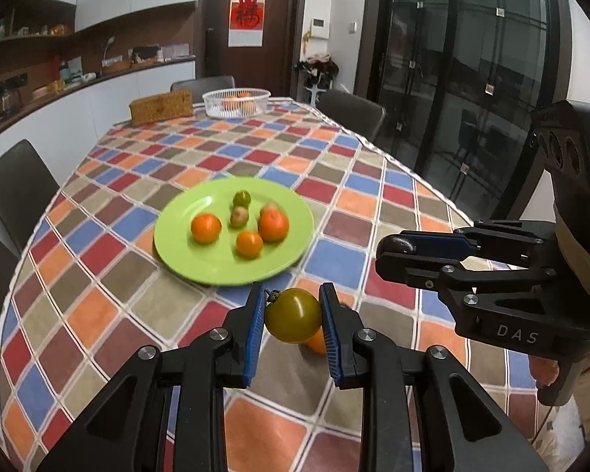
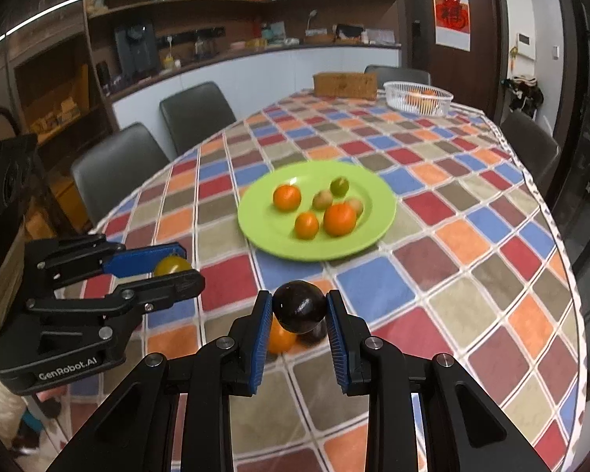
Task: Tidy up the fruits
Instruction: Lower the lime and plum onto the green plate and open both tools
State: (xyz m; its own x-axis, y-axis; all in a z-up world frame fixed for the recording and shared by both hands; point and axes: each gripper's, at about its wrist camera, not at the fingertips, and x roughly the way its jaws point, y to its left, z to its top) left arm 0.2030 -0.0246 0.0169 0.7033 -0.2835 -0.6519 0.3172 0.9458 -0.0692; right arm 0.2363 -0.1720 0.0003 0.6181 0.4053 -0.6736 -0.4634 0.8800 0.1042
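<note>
green tomato (image 1: 293, 315) clamped between left gripper (image 1: 291, 306) pads – dark fruit (image 2: 299, 306) between right gripper (image 2: 299, 310) pads

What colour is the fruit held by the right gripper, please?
Very dark, almost black fruit; the right wrist view shows it best.

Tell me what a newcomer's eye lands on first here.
The green plate of oranges mid-table on the bright checked cloth. Up close, the left gripper pinches an olive-green tomato, and the right gripper a dark fruit.

I read "DAS" on right gripper (image 1: 403, 249) body | "GenRobot.AI" on left gripper (image 2: 177, 265) body.
</note>
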